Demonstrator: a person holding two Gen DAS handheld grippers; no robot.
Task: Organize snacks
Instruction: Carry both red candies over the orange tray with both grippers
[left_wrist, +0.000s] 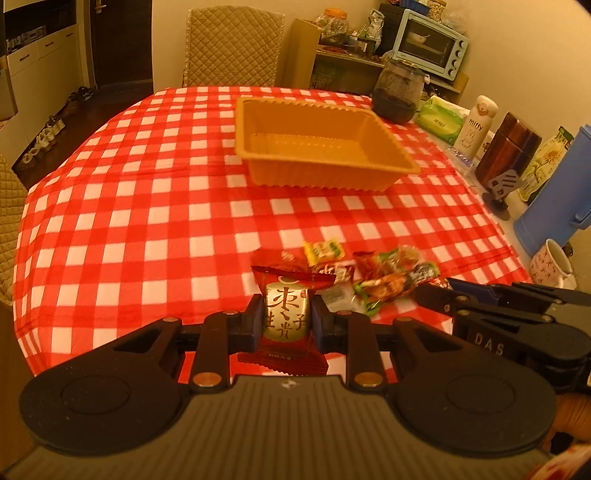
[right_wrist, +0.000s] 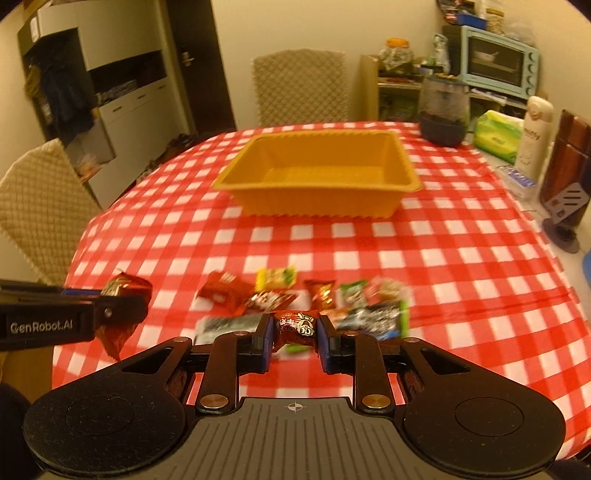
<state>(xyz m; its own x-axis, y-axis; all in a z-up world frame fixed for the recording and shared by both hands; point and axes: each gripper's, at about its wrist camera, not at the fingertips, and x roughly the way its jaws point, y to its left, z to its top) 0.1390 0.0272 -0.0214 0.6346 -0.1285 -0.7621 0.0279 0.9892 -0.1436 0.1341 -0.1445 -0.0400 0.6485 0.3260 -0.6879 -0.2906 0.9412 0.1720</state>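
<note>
A: Left gripper (left_wrist: 284, 317) clamped on a red-and-gold packet (left_wrist: 286, 314), pads pressing its two sides, long axis running up the frame toward the tray.

B: Right gripper (right_wrist: 295, 334) likewise closed on a small red candy (right_wrist: 297, 325), wrapper ends sticking out past the pads (print too blurred to read).

A: Just beyond both sets of fingers, in the lower middle of each view: the loose pile of snacks (right_wrist: 314, 299) on the checked cloth (left_wrist: 129, 221).

B: Further up, straight ahead: the orange tray (left_wrist: 391, 147), empty, above centre in both views, well apart from the pile.

A: Long side of the tray lying across the frame, near wall facing the fingers. Looks about equally near to either hand; hard to call it closer for one.

B: Bare cloth between pile and tray, nothing in the path. Clutter only along the right edge: dark jar (left_wrist: 397, 92), white flask (left_wrist: 476, 122), blue jug (left_wrist: 557, 199), cup (left_wrist: 552, 262).

A: Probably a lift over the near rim, then release inside. Main risk: the two grippers side by side, crowding each other at the rim.
</note>
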